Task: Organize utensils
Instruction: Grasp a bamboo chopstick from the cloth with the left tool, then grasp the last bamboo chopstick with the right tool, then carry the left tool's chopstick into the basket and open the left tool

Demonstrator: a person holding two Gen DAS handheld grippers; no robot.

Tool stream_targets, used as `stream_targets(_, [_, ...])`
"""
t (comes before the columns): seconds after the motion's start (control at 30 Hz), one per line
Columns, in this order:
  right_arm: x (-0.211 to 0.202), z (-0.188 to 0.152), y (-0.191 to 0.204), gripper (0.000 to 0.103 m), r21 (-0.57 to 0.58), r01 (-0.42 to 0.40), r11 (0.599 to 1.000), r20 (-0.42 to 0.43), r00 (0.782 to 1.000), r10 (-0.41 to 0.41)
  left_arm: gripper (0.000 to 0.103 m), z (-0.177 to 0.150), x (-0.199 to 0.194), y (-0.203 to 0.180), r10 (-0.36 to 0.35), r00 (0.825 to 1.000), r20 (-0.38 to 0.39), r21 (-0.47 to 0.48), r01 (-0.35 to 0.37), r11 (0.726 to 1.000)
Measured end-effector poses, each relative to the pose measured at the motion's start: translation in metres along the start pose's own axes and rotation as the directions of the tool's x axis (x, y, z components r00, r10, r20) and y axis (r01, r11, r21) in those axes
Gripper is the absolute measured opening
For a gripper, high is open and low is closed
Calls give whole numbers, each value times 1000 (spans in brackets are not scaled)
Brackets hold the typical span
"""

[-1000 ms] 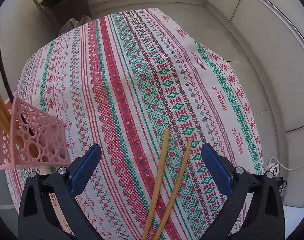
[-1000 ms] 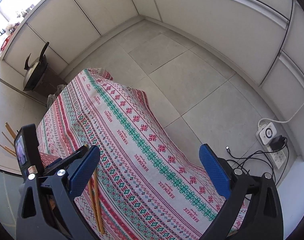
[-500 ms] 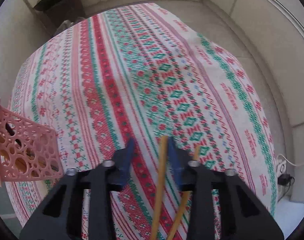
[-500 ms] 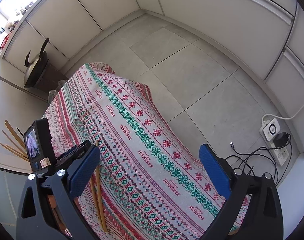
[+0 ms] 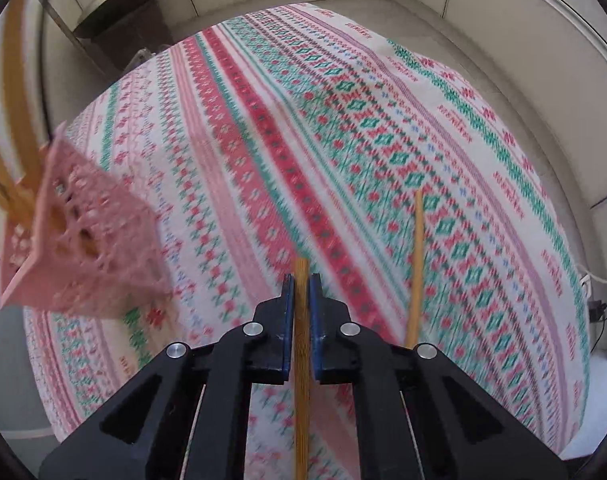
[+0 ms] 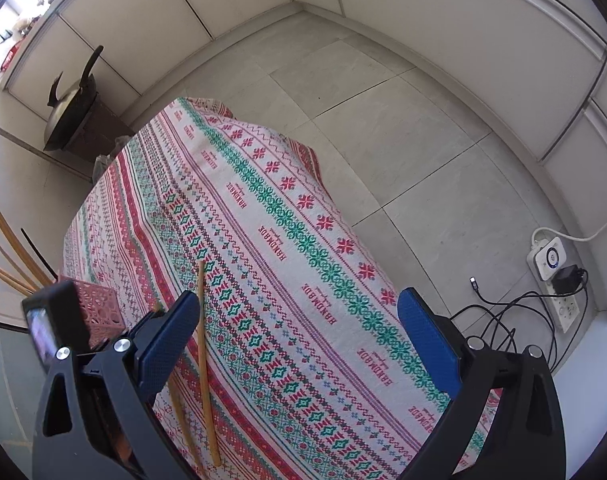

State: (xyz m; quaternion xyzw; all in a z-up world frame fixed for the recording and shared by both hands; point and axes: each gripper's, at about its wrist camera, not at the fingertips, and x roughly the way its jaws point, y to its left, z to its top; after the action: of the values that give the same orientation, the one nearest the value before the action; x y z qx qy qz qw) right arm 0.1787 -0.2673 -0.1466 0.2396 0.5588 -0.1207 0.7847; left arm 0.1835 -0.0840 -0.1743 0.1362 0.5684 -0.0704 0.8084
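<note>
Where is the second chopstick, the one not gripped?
In the left wrist view, the loose chopstick lies on the patterned tablecloth, just right of the left gripper, which holds the other chopstick.

Your left tool [image 5: 302,292] has blue pads on black arms, as does the right tool [image 6: 299,328]. The chopstick [image 5: 302,380] is tan. The cloth [image 5: 343,140] shows red, green and white bands; left of it, a pink lattice basket [image 5: 83,240].

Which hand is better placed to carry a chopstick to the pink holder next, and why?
Left. The left gripper is already shut on one chopstick, and the pink holder stands close on its side. The right gripper is open and holds nothing; the other chopstick lies on the tablecloth.
</note>
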Motion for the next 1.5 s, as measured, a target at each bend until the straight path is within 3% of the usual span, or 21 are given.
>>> stream_targets(0.3, [46, -17, 48, 96, -94, 29, 995, -82, 996, -37, 7, -41, -77, 38, 30, 990, 138, -31, -26, 999])
stream_targets(0.6, [86, -22, 87, 94, -102, 12, 995, -165, 986, -29, 7, -70, -147, 72, 65, 954, 291, -85, -42, 996])
stream_targets(0.73, [106, -25, 98, 71, -100, 14, 995, -226, 974, -36, 7, -73, -165, 85, 76, 936, 343, -104, -42, 994])
stream_targets(0.83, [107, -26, 112, 46, -153, 67, 986, -171, 981, -93, 7, -75, -173, 93, 72, 930, 360, -121, -30, 992])
stream_targets(0.97, [107, -25, 115, 21, -158, 71, 985, -144, 985, -94, 7, -78, -180, 106, 68, 925, 375, -142, -16, 990])
stream_targets(1.0, [108, -23, 114, 10, -154, 66, 986, -141, 986, -88, 7, -79, -183, 108, 68, 923, 379, -147, -13, 989])
stream_targets(1.23, [96, -18, 103, 6, -117, -29, 993, -126, 992, 14, 7, -83, -193, 122, 78, 912, 403, -178, -6, 984])
stream_targets(1.5, [25, -30, 107, 6, -211, -134, 968, -31, 991, 130, 7, -92, -211, 137, 34, 898, 440, -206, 64, 976])
